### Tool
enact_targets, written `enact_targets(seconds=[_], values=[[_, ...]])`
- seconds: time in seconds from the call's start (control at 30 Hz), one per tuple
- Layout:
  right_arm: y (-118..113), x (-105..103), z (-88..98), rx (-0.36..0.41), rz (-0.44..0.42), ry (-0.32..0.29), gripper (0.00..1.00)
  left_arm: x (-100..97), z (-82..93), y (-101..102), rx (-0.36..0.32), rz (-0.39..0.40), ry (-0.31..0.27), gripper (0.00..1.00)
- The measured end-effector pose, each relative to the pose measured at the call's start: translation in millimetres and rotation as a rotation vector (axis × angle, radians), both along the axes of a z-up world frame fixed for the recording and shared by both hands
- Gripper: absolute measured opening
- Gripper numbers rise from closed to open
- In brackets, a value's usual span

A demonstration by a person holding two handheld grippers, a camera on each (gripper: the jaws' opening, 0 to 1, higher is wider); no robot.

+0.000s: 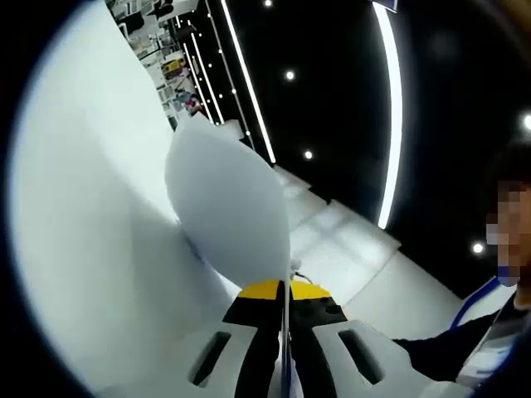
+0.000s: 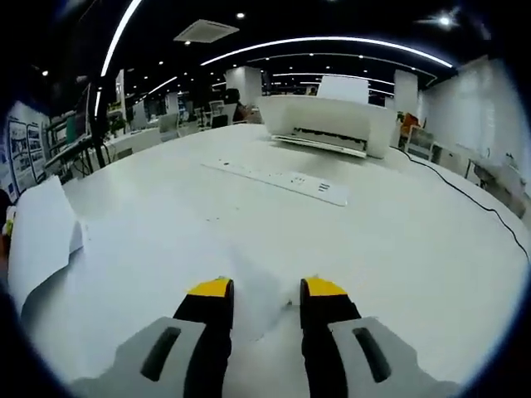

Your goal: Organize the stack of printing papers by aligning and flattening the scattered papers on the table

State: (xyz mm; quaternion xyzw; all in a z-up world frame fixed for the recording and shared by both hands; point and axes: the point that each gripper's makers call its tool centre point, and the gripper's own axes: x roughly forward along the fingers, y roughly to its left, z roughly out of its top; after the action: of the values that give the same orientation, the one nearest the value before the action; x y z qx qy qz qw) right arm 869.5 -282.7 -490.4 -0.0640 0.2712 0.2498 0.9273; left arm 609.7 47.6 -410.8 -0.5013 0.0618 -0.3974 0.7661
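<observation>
In the left gripper view my left gripper [image 1: 284, 292] is shut on the edge of a white sheet of paper [image 1: 228, 199]. The sheet bows upward off the white table [image 1: 91, 249]. The same lifted sheet [image 2: 37, 240] appears at the far left of the right gripper view. My right gripper [image 2: 267, 290] stands open low over the table [image 2: 398, 249]. Another white sheet [image 2: 249, 265] lies flat on the table between and ahead of its yellow-tipped jaws; I cannot tell if they touch it.
A white printer [image 2: 328, 123] stands at the table's far side with a white power strip [image 2: 278, 178] in front of it. A black cable [image 2: 477, 203] runs along the right. A person [image 1: 489, 332] in dark clothes is at the right of the left gripper view.
</observation>
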Motion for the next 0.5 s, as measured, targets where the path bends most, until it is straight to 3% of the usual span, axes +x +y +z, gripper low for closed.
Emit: enact_targets(seconds=[0.13,0.23,0.37,0.5], values=[[2,3,-0.4,-0.009,0.014,-0.005,0.15,-1.9,0.3,-2,0.002,0.001,0.001,0.06],[9,-5,-0.4,0.017,0.023,0.014,0.01,-1.3,-0.1,-1,0.002,0.001,0.002,0.06],[10,-13,9.4,0.009,0.027,0.006,0.00,0.3,-1.1,0,0.003,0.003,0.005,0.06],[4,-15,36.1,0.040,0.009,-0.023,0.00,-1.0,-0.9,-1,0.002,0.003,0.010,0.06]])
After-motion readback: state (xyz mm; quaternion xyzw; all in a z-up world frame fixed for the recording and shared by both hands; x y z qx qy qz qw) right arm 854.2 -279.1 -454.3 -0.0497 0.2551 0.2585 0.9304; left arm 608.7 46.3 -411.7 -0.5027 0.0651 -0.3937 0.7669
